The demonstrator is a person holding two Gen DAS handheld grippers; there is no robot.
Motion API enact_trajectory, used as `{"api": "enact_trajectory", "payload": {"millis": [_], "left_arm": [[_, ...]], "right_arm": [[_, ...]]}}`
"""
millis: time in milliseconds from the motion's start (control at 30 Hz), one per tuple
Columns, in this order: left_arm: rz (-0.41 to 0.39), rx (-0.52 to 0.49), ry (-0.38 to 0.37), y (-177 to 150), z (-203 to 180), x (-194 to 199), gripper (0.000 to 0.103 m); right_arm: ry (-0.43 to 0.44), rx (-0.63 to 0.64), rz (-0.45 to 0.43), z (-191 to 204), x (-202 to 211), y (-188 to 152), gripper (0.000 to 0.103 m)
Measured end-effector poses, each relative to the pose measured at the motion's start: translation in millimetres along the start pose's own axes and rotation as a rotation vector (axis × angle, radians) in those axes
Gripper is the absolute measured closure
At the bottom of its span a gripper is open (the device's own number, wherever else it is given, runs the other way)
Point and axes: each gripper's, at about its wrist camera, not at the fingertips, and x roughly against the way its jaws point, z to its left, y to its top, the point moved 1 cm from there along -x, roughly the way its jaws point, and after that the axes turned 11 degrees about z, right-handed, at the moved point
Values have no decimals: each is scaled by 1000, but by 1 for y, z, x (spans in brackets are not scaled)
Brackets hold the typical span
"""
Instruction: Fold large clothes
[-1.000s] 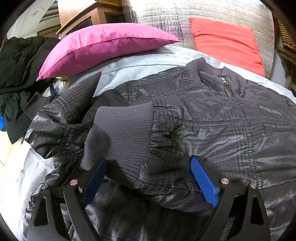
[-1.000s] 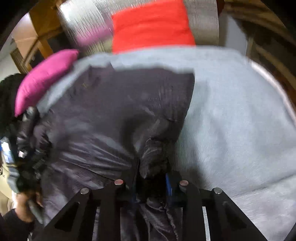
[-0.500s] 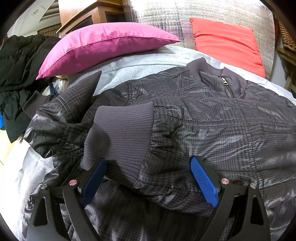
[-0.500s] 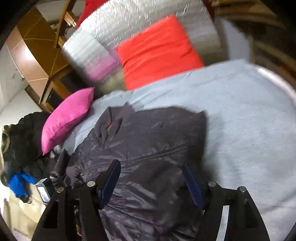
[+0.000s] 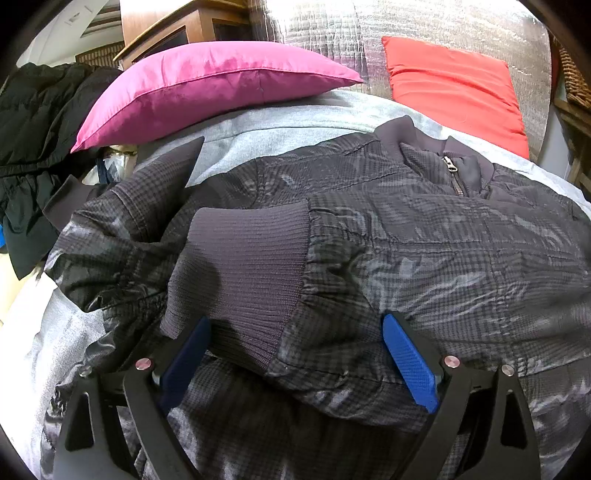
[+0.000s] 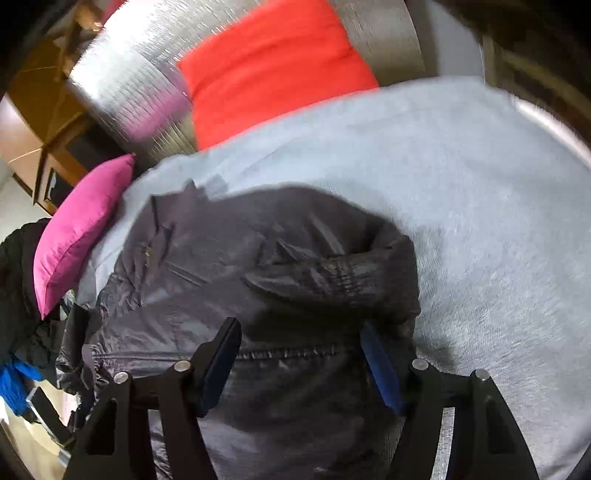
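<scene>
A dark checked jacket [image 5: 424, 240] lies on a grey-covered bed [image 6: 461, 184], collar and zip toward the pillows. One sleeve is folded across its front, and the ribbed cuff [image 5: 243, 266] lies just beyond and partly between the wide blue pads of my left gripper [image 5: 295, 321], which is open. In the right wrist view the jacket [image 6: 221, 277] shows its right side turned in, with a bunched sleeve [image 6: 351, 273] along that edge. My right gripper [image 6: 299, 325] hovers open over the jacket with nothing pinched.
A pink pillow [image 5: 207, 85] and a red pillow [image 5: 450, 85] rest against the silver quilted headboard [image 5: 424, 22]. A black coat [image 5: 33, 122] is heaped off the bed's left side. Bare grey sheet spreads right of the jacket.
My right gripper was shut on a bunch of jacket fabric; it has let go, opened wide and drawn back over the jacket. The left gripper and the cuff stayed put.
</scene>
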Motion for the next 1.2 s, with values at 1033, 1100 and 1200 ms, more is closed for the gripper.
{"api": "enact_trajectory", "payload": {"millis": [1033, 1100, 1200], "left_arm": [[108, -19, -140, 8, 19, 20, 6], [81, -29, -275, 5, 41, 49, 6], [-47, -25, -353, -6, 106, 92, 6]], "right_arm": [[-195, 337, -53, 91, 2, -144, 13], [-192, 341, -35, 90, -1, -143, 10], [-209, 360, -18, 95, -9, -142, 4]]}}
